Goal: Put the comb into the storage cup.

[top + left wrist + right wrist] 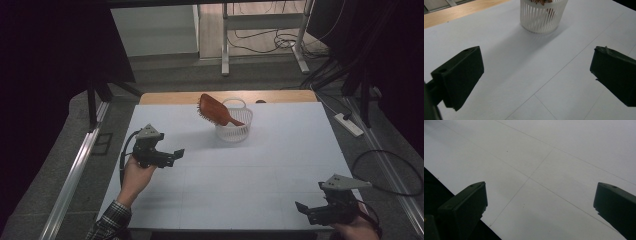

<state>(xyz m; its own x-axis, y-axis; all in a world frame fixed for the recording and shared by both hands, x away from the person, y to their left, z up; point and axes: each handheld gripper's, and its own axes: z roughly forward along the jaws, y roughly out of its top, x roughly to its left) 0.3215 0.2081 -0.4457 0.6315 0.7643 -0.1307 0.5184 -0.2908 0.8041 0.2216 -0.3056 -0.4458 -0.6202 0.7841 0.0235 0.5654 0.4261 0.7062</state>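
High view: a white basket (233,125) stands far back on the white desk (225,190), near the middle. A brown hairbrush (216,111) sits in it. The handle goes down into the basket, and the wide brush head sticks out over the rim and leans to the left.

At the left side of the desk, a hand (134,175) in a checked sleeve holds the left gripper (170,156). It points toward the basket but is well apart from it. In the left gripper view its two black jaws stand wide apart with nothing between them, and the basket (541,15) is straight ahead. Bare desk lies between them.

At the right, near the front edge of the desk, is the right gripper (312,210). In the right gripper view its jaws are wide apart too, with bare white desk between them.

Past the desk, on the floor at the right, lie a white power strip (348,123) and black cables (385,170).
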